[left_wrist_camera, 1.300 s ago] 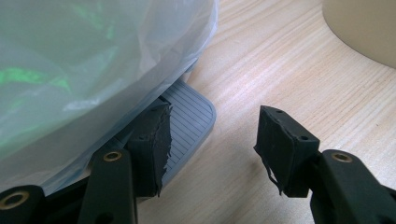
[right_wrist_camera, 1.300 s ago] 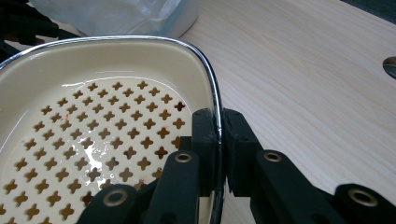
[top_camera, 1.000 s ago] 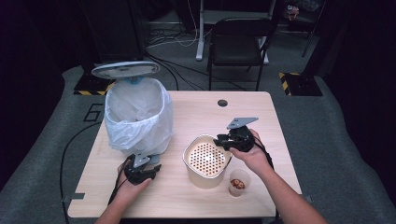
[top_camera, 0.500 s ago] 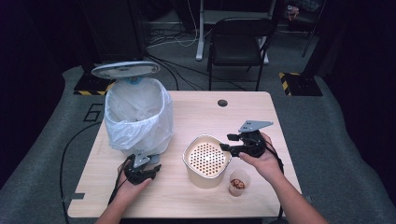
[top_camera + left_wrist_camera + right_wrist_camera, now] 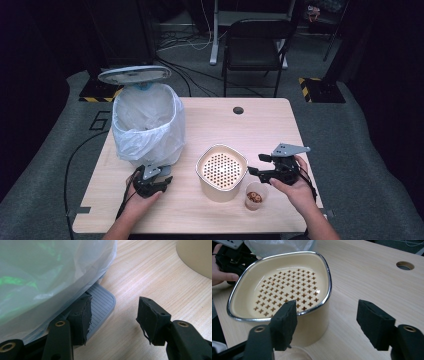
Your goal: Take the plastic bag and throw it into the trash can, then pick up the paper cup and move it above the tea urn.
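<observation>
A cream basket (image 5: 222,171) with a perforated floor and a chrome rim (image 5: 279,287) stands at the table's front middle. A small clear cup (image 5: 255,196) holding brown bits sits just right of it. My right gripper (image 5: 256,164) is open beside the basket's right wall, above the cup; its left pad (image 5: 285,323) overlaps the rim in the right gripper view. A pedal bin lined with a clear bag (image 5: 146,125) stands at the left, lid (image 5: 134,75) raised. My left gripper (image 5: 154,181) rests open on the table, its left pad (image 5: 81,317) on the bin's grey pedal (image 5: 101,305).
The wooden table (image 5: 260,130) has a round cable hole (image 5: 238,110) at the back. A black chair (image 5: 255,40) stands behind the table. Bare wood lies at the back right and along the front edge.
My right gripper has moved down and to the right, from the basket's upper right rim to beside its right wall above the cup. The left gripper has stayed put.
</observation>
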The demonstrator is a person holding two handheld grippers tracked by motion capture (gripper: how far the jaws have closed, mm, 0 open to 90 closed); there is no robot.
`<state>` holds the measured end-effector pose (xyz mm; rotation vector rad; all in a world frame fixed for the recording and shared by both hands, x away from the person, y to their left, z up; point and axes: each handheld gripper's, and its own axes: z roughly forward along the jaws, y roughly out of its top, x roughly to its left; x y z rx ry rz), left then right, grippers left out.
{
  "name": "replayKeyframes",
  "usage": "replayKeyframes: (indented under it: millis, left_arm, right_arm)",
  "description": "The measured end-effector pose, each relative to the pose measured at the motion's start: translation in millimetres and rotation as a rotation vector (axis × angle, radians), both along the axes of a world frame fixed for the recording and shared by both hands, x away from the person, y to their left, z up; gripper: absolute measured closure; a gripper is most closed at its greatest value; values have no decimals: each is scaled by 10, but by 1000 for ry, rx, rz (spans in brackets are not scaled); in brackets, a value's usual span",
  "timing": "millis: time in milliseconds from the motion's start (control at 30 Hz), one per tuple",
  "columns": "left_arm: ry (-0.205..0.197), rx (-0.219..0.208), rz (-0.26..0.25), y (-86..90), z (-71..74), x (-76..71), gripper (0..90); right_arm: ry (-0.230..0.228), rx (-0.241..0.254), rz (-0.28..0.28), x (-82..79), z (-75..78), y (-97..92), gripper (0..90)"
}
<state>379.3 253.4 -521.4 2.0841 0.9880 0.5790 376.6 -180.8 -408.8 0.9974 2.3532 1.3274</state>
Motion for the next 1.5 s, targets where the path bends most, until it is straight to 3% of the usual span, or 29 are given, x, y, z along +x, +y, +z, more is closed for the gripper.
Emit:
replayKeyframes:
  millis: [33, 133, 167, 200, 533, 933, 1167, 1367, 1500]
  left_arm:
    - [-11, 24, -15, 13, 9, 10, 449]
    - [-11, 27, -18, 14, 11, 11, 449]
    - [-11, 27, -18, 14, 11, 11, 449]
    - [0, -1, 1, -1, -1, 0, 449]
    - [1, -2, 0, 0, 0, 0, 449]
    - [11, -1, -2, 3, 7, 1, 449]
    - [12, -9, 2, 1, 4, 2, 449]
    - [12, -9, 2, 2, 4, 2, 449]
    - [12, -10, 2, 1, 4, 2, 449]
  right_arm:
    - [-5, -6, -4, -21, -18, -20, 266]
    - [-27, -11, -30, -103, -78, -47, 156]
    - [-27, -11, -30, -103, -78, -47, 156]
    - [-23, -11, -23, -121, -101, -51, 152]
    - [-16, -15, 6, -233, -322, -36, 18]
    - [-6, -10, -23, -384, -483, -71, 0]
    - [-26, -10, -5, -462, -516, -60, 0]
    - [-48, -5, 2, -484, -473, -48, 0]
    - [-56, 41, 10, -487, -410, -73, 12]
